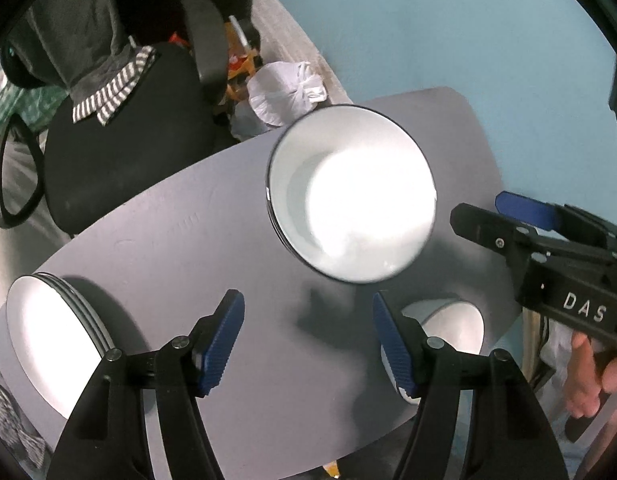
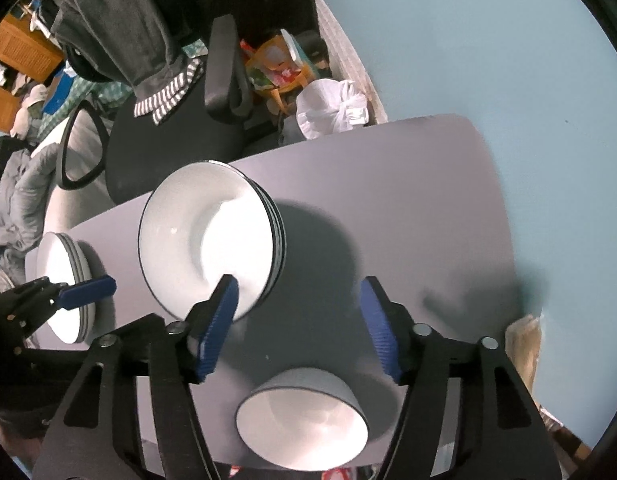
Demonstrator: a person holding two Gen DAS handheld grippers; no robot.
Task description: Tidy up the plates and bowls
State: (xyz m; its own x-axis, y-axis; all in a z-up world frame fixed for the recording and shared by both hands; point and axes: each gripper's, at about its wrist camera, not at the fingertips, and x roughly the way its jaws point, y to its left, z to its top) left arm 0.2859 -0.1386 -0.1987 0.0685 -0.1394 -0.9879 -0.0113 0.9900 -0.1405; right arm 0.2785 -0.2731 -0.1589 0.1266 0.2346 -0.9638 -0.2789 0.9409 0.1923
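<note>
grey counter (image 1: 180, 240) carries three groups of white, dark-rimmed dishes. a stack of deep plates (image 1: 350, 194) sits toward the far middle of the counter; in the right wrist view the same stack (image 2: 210, 236) shows several nested rims along its right side. a second stack of smaller plates (image 1: 54, 340) stands at the counter's near left corner, seen again at the left edge of the right wrist view (image 2: 64, 276). a single bowl (image 2: 302, 426) rests at the near edge of the counter, its opening facing the camera; in the left wrist view it is partly hidden behind the right blue pad (image 1: 454, 326).

left hand-held gripper (image 1: 308, 344) hangs above the bare counter between the small stack and the bowl, jaws spread wide, nothing between the pads. right hand-held gripper (image 2: 298, 326) hovers above the bowl, jaws likewise spread apart and empty; its left pad overlaps the near rim of the deep plates in the picture, though contact cannot be told.

beyond the counter stand a black office chair (image 1: 120, 144) with a striped cloth over it, a white plastic bag (image 1: 286, 92) and a pale blue wall (image 1: 448, 28).
</note>
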